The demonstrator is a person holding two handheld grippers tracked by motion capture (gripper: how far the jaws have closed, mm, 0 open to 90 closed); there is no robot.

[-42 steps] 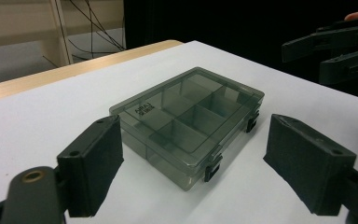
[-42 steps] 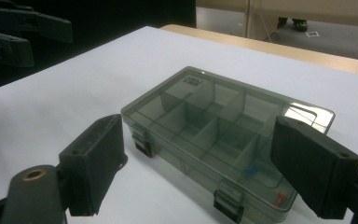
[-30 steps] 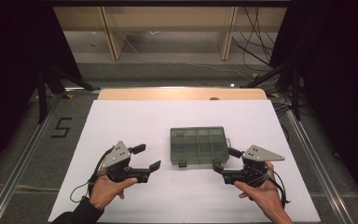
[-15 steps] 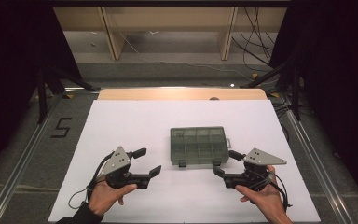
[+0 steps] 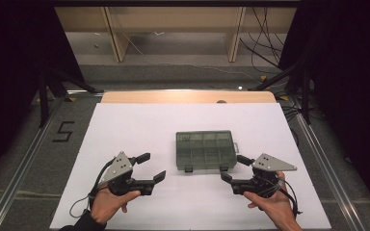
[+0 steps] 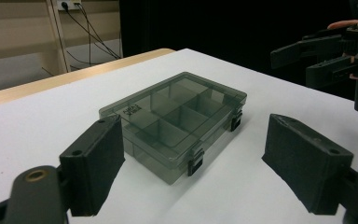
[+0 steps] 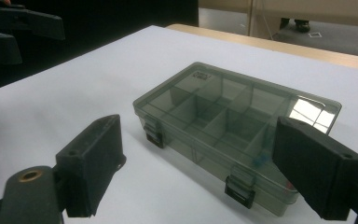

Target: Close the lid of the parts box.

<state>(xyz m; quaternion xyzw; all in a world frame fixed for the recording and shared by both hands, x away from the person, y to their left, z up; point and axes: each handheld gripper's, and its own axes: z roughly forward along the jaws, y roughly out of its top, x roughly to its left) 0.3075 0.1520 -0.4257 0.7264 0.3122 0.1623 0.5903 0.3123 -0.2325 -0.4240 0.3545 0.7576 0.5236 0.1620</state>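
A smoky transparent compartment box (image 5: pixel 204 150) lies shut on the white table sheet (image 5: pixel 135 125), its two black latches (image 5: pixel 188 169) facing me. My left gripper (image 5: pixel 152 166) hovers open to the box's near left, a short gap away. On the near right, my right gripper (image 5: pixel 234 167) is open too, just off the box's corner. The left gripper view frames the box (image 6: pixel 175 119) between the wide-apart jaws of the left gripper (image 6: pixel 193 156), with the right gripper (image 6: pixel 324 53) beyond. In the right gripper view the box (image 7: pixel 233 119) lies ahead of the right gripper (image 7: pixel 200 140); small blue and red bits show faintly inside.
The sheet leaves a strip of wooden tabletop (image 5: pixel 188 97) bare at the far edge. Metal rails (image 5: pixel 24 163) run along both sides, with a "5" marked on the grey floor (image 5: pixel 63 131). Wooden shelf legs (image 5: pixel 115 38) and cables (image 5: pixel 265 48) stand behind.
Both grippers have drifted slightly toward the near edge of the table, still open. The box has not moved.
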